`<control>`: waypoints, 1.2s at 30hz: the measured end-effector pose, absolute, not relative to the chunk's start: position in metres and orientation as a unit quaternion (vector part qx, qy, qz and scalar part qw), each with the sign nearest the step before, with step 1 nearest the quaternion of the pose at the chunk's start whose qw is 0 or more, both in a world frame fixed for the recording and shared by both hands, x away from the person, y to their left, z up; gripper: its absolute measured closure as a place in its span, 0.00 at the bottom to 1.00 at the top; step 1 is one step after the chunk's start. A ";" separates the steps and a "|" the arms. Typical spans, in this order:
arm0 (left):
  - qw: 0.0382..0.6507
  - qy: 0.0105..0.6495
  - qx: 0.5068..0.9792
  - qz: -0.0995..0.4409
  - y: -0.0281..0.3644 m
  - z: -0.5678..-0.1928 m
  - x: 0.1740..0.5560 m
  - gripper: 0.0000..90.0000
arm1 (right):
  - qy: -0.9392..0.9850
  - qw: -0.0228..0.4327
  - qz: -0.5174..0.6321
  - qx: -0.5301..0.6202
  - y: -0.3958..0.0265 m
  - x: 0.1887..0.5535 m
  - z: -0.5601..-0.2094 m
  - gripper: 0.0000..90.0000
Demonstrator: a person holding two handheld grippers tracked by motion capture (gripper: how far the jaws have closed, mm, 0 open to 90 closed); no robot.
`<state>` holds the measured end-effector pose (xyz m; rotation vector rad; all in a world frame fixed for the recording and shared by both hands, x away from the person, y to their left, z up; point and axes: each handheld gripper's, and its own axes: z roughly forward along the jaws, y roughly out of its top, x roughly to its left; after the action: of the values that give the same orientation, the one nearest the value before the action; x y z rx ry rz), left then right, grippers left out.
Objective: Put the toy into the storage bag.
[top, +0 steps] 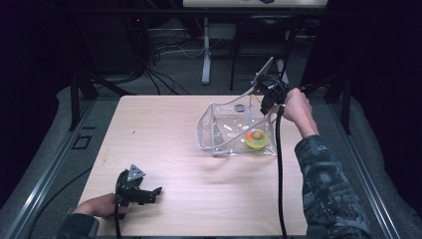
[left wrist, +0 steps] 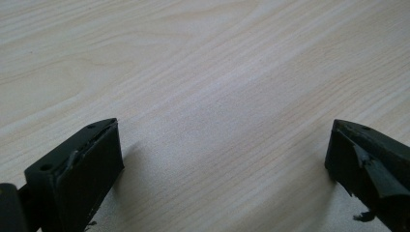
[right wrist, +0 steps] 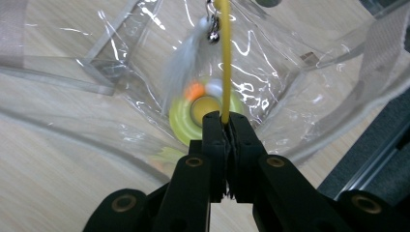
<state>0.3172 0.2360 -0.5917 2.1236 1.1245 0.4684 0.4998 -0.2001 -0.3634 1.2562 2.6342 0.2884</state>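
Your right gripper (right wrist: 225,126) is clamped on the yellow wand (right wrist: 223,58), dangling its feather (right wrist: 186,60) into the clear bag (top: 219,130) at the table's (top: 164,149) 1 o'clock. Your left gripper (left wrist: 225,159) rests wide open, empty, at 7 o'clock.

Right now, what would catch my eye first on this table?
The clear plastic bag at the table's far right, with a yellow ring toy inside. Above it the right gripper pinches a thin yellow stick with a white feather. The left gripper rests open, near left.
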 end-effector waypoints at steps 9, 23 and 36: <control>0.340 0.432 0.816 0.180 0.236 -0.592 0.317 0.00 | 0.885 0.109 0.141 0.430 -0.204 0.491 -0.344 0.73; 0.340 0.432 0.816 0.180 0.236 -0.592 0.317 0.00 | 0.873 0.118 0.197 0.429 -0.212 0.467 -0.311 0.26; 0.340 0.433 0.816 0.180 0.236 -0.592 0.317 0.00 | 0.860 0.145 0.217 0.440 -0.233 0.438 -0.304 0.00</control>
<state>0.3171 0.2359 -0.5916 2.1230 1.1259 0.4681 0.4378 -0.2335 -0.3037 1.2666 2.4764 0.6248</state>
